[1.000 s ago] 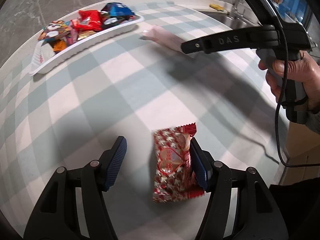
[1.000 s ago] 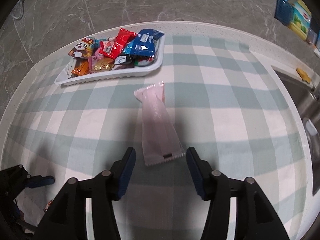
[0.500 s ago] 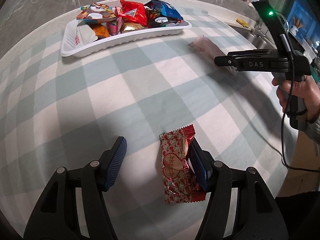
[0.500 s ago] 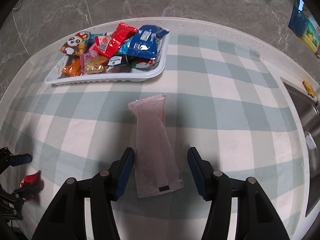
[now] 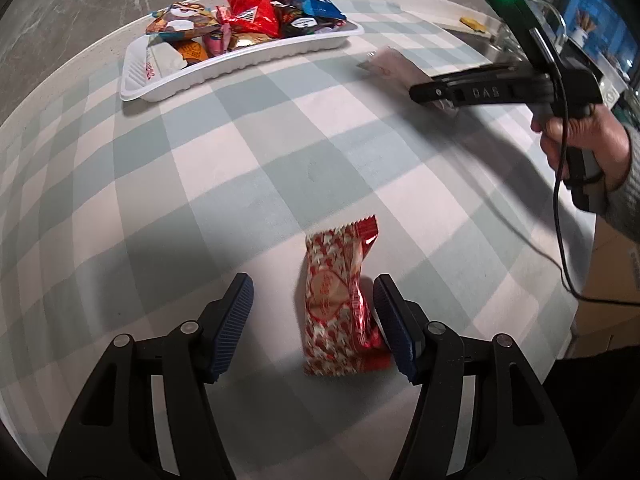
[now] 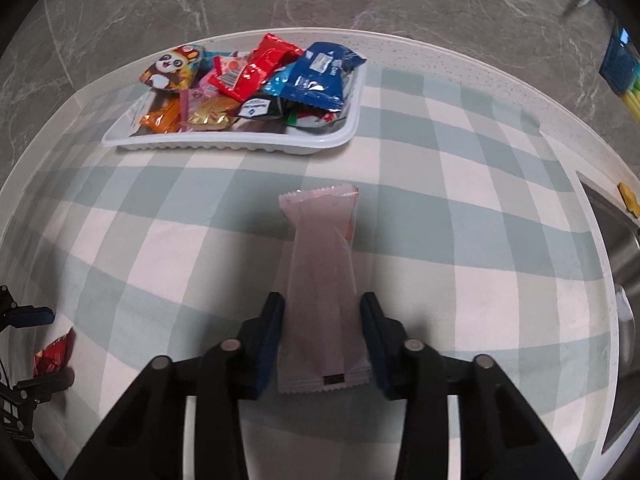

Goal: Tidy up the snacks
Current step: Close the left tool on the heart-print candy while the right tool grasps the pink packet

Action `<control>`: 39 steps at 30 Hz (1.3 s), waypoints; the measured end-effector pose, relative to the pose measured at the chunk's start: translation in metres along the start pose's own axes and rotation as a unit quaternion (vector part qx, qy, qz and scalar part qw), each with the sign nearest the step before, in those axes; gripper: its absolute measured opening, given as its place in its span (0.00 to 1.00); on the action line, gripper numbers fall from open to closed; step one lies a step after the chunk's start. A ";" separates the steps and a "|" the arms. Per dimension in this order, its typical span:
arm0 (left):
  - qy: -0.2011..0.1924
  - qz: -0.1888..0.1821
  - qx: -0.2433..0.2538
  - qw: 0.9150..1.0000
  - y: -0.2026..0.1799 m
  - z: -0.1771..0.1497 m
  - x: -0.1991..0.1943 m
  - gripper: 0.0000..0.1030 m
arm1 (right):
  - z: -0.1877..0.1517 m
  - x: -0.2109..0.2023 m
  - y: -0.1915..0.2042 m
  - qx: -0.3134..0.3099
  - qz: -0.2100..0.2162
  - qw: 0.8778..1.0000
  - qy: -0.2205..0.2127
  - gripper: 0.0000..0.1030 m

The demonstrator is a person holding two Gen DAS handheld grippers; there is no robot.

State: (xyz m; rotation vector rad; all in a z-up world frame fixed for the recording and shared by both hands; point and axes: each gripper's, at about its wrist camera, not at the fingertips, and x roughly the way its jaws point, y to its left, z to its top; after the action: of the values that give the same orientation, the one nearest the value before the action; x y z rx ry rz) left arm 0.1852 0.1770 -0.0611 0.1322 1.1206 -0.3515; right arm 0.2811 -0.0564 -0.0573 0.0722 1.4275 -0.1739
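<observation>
Both loose snacks look feather-light and crinkly, so they'll squash and slide rather than resist. The pink wrapper [image 6: 322,280] lies flat on the checked surface [image 6: 460,240] right between the right gripper [image 6: 322,320]'s jaws, which have just been closing; the pads sit at its long edges, but I'd say it's not pinched yet. Taking it across the narrow middle seems best. The left gripper [image 5: 312,320] is released, the red heart-print packet [image 5: 340,304] lying against its right-hand pad. The white tray [image 6: 240,146] sits well ahead of both.
</observation>
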 end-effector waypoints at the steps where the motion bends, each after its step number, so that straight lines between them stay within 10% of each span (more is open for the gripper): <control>1: 0.000 -0.002 0.004 1.000 -0.002 -0.002 -0.001 0.59 | -0.001 -0.001 -0.002 0.002 0.005 1.000 -0.001 0.35; 11: -0.006 -0.015 -0.016 1.000 -0.003 -0.008 -0.006 0.33 | -0.028 -0.018 -0.015 0.058 0.086 0.995 -0.003 0.30; 39: -0.069 -0.112 -0.122 0.984 0.023 0.028 -0.046 0.31 | -0.050 -0.079 -0.025 0.177 0.260 0.949 -0.038 0.29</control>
State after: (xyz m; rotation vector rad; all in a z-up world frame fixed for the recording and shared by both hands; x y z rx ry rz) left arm 0.1996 0.1998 -0.0095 -0.2334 1.0335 -0.4135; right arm 0.2176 -0.0678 0.0150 0.7229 1.2408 0.0061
